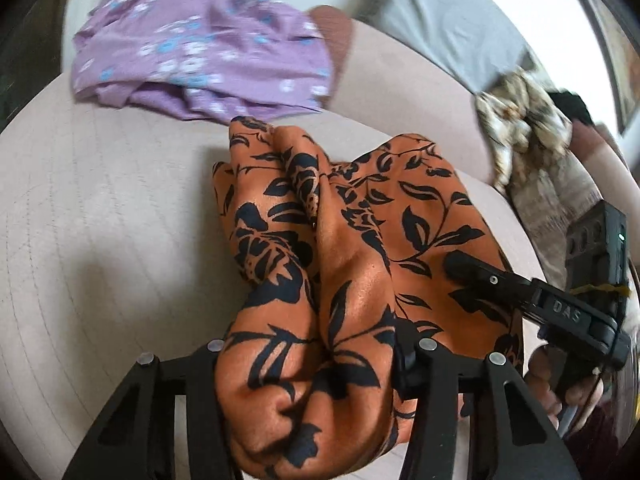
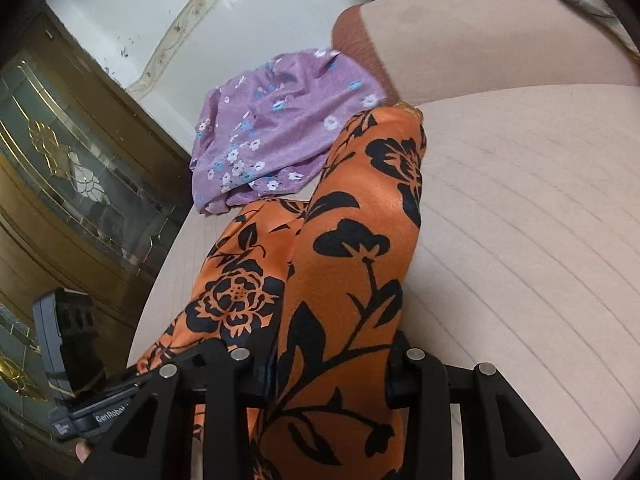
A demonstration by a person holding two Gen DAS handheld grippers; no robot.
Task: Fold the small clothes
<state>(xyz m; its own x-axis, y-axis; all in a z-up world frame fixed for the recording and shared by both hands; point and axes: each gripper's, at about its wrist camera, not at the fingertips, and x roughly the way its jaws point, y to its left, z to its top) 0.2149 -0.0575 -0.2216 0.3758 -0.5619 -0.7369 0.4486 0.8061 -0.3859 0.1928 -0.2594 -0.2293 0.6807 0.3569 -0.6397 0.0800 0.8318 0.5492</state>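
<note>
Orange floral garment (image 1: 340,248) lay bunched on the pale cushion (image 1: 100,220), near edge gathered up, probably to lift it for a fold. Left gripper (image 1: 308,360) pinched one bunch of it; right gripper (image 2: 320,364) pinched another, just to the right, cloth filling both jaws. Purple floral garment (image 1: 200,48) sat beyond, far left, apparently waiting its turn.

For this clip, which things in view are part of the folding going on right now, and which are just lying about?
In the job:
- orange garment with black flowers, bunched between both tools
- left tool
- right tool
- pink cushioned surface under the garment

Lying about:
- purple flowered garment, crumpled beyond the orange one
- beige patterned cloth at the edge
- grey fabric at the back
</note>
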